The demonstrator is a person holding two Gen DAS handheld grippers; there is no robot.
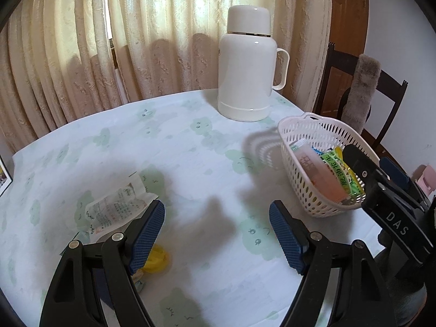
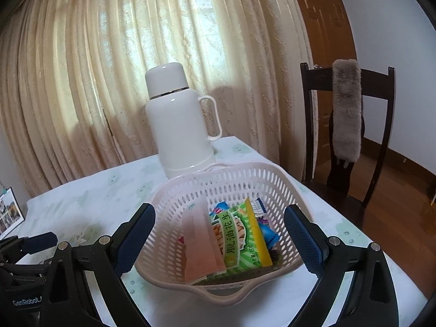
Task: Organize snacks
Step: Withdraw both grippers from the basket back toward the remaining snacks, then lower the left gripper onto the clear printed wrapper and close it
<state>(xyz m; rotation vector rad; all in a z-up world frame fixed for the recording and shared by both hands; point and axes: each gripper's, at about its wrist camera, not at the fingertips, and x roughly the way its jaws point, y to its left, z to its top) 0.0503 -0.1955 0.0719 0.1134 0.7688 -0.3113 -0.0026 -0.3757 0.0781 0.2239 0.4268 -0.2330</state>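
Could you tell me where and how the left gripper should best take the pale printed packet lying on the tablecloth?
Grip the pale printed packet across its narrow width, coming from above: it lies flat, long and thin, just left of the open left gripper.

Right tongs' black arm [image 1: 396,224]: white letters "DAS". Left tongs' body [image 2: 26,301]: "GenRobot", rest cut off. Green-yellow snack packet [image 2: 239,238]: large Chinese characters 脱油花生. White wrapper [image 1: 117,207]: print too small to read
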